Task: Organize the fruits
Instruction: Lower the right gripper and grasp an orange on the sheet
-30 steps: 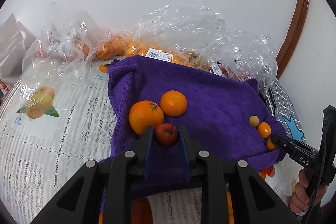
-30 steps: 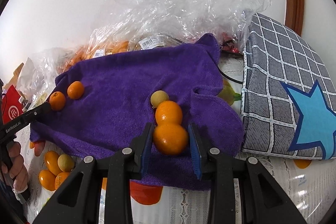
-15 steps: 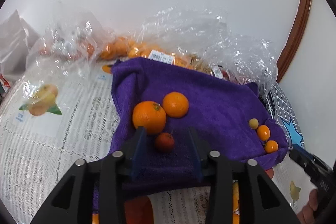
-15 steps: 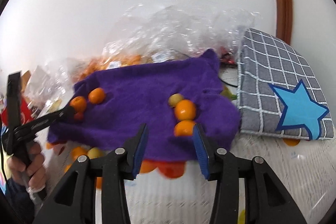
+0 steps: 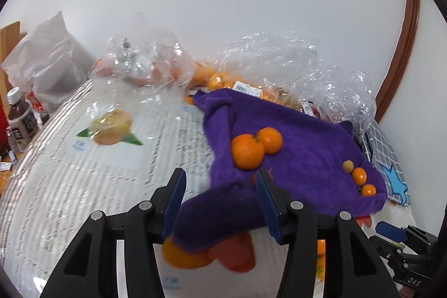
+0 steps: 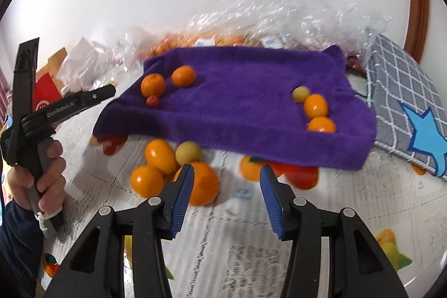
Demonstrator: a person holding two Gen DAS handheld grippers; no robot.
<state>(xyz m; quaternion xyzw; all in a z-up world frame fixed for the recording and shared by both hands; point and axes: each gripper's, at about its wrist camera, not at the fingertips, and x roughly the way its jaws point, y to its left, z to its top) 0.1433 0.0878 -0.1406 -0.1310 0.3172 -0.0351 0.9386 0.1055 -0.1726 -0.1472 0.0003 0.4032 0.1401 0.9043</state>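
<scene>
While your left gripper [image 5: 219,196] and right gripper [image 6: 226,190] both hang with jaws apart and empty, two oranges [image 6: 167,80] and a small red fruit [image 6: 152,101] sit together on the purple towel [image 6: 237,102]. More fruit [image 6: 167,166] lies on the table before the towel.

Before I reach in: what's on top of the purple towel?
On the purple towel: two oranges and a small red fruit at one end; a yellowish fruit and two small oranges at the other. Anything beneath is hidden.
</scene>
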